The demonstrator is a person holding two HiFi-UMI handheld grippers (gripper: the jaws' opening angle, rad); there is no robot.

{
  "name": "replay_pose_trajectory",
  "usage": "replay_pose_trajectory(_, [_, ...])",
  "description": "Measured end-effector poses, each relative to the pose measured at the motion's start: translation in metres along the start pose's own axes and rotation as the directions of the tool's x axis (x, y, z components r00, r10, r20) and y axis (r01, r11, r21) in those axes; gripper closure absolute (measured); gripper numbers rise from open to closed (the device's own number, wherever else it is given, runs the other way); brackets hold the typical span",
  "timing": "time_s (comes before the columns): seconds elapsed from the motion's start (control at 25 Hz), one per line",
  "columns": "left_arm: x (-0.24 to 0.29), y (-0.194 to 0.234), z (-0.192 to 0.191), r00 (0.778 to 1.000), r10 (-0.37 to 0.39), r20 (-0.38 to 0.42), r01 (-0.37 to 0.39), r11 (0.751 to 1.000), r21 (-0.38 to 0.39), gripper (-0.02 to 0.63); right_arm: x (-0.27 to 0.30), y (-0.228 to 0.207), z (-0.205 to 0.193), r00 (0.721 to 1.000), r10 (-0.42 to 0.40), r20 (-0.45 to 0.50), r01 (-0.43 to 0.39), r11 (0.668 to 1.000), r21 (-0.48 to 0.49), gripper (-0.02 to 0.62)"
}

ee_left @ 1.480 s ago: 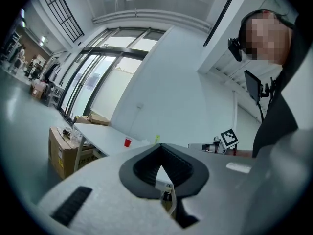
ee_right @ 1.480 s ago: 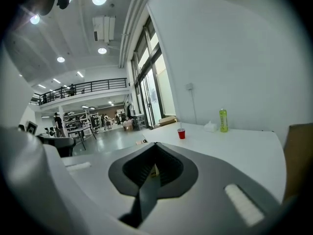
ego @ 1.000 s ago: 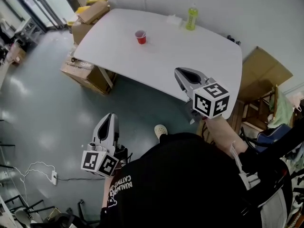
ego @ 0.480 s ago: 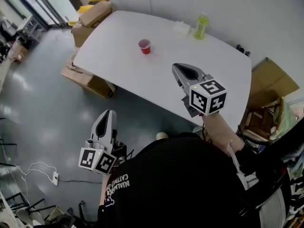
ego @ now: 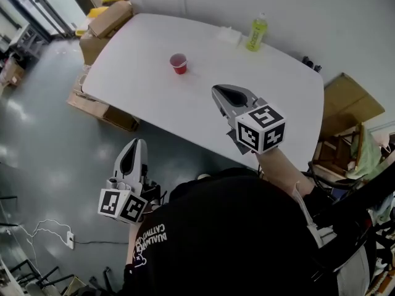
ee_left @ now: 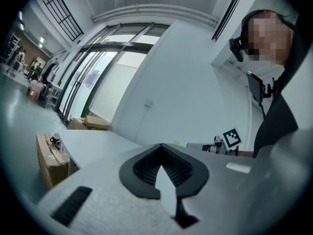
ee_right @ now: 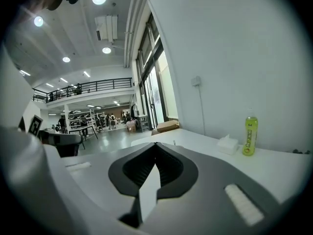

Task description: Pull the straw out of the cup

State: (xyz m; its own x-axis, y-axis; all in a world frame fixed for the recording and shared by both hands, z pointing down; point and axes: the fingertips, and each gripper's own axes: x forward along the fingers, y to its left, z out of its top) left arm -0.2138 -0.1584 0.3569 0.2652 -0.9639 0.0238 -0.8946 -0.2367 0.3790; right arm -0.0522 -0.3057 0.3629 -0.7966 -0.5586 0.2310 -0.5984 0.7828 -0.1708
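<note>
In the head view, the red cup [ego: 178,63] stands on the white table [ego: 142,54], well ahead of your right gripper [ego: 220,92] and your left gripper [ego: 137,145]. The straw is too small to make out for certain. This looks like the approach step.

In the left gripper view, the jaws meet on nothing.

In the right gripper view, the jaws are likewise closed and empty. Next, you need to reach the cup, open them and pinch the straw.

table [ego: 203,85]: white, smooth, matt. cup [ego: 178,63]: red plastic, slight gloss. bottle [ego: 257,32]: green plastic, shiny. boxes [ego: 108,17]: brown cardboard, matt. floor [ego: 43,140]: grey, polished, glossy w/ reflections.
</note>
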Motion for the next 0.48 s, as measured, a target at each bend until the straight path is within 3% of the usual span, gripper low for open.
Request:
replay_pose_trajectory(0.32, [0.025,0.015,0.001,0.997,-0.075,0.009,0.075,0.997,-0.027,0.603,0.029,-0.006,-0.014,0.999,-0.012,-0.030,0.013,1.000,0.027,0.586])
replay_pose_trajectory(0.48, [0.034,0.043,-0.002,0.998,-0.058,-0.030,0.057,0.997,-0.046,0.603,0.047,-0.014,-0.014,0.999,-0.039,-0.035,0.040,0.999,0.035,0.586])
